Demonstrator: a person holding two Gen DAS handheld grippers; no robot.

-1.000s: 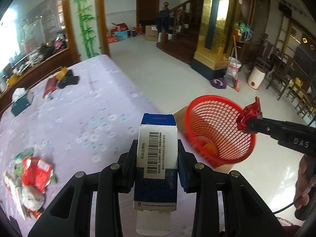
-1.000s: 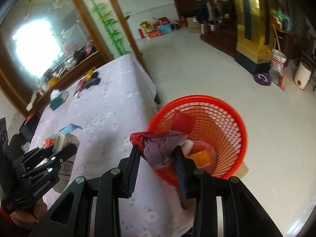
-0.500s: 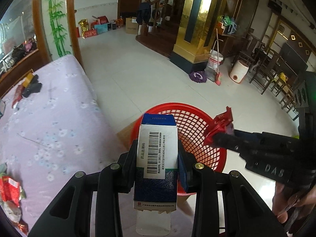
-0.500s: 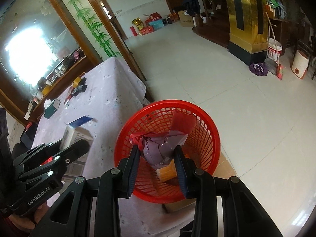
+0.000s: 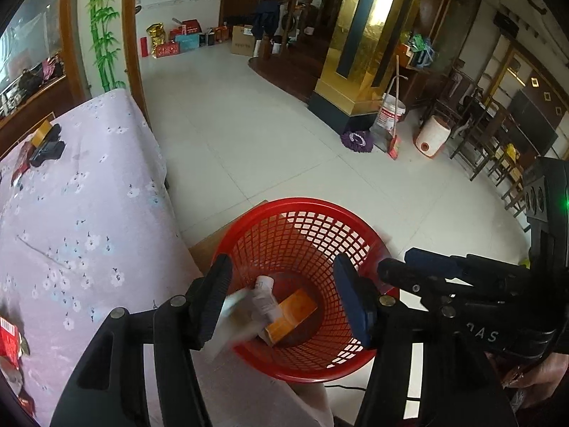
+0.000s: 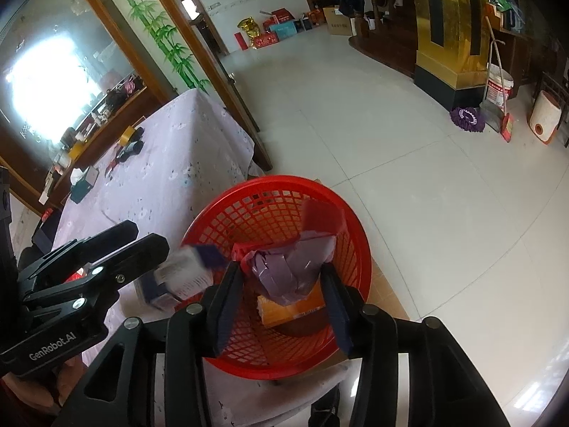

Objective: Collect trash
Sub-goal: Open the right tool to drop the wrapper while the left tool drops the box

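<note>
The big table with the flowery purple cloth fills the left side, and the red basket sits at its near corner, with the pale floor beyond it. Both tongs hang over the basket now; a moment ago they were off to the side of it. The left gripper was squeezing a medicine box, and its jaws have just been opening. They stand partly open with nothing pressed between them. The box shows as a blur, slipping down by the left jaw toward the basket. The right gripper held a crumpled purple and red wrapper, and its jaws have just been opening too. The wrapper sits between them over the basket, but I cannot tell if the pads touch it, so it looks let go or nearly so. Down in the basket lie an orange box and a small white bottle. So two more bits of trash are about to land there. Some wrappers wait on the table's left edge, so more picking up is probably needed.
</note>
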